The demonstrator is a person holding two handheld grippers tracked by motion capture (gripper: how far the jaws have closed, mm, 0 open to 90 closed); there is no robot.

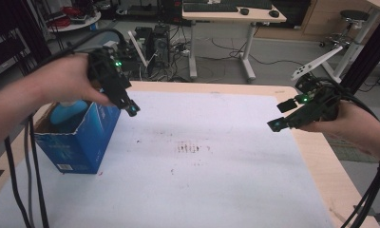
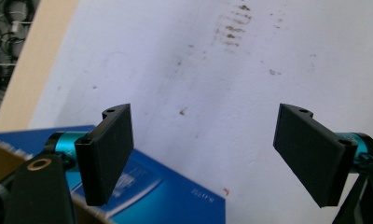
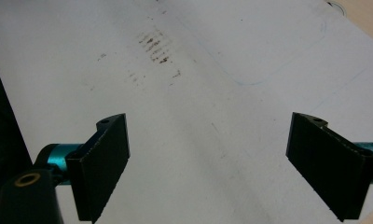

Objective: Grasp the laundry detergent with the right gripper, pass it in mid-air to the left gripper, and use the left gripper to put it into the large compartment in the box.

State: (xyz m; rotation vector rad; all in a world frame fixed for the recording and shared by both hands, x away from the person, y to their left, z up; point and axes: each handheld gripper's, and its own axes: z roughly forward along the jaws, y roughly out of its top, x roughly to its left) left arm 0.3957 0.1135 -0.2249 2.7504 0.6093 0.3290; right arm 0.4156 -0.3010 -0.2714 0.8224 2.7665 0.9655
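Blue box (image 1: 79, 142) stands open just under the left gripper (image 1: 129, 107), both grippers' fingers wide and empty

left gripper (image 1: 131, 108) raised, jaws apart, right gripper (image 1: 275, 124) likewise

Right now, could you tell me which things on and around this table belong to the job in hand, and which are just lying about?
In the job:
- open blue cardboard box
- light blue rounded object inside it
- left tongs, open, empty
- right tongs, open, empty

Lying about:
- white stained table sheet
- black keyboard on the far desk
- black stool
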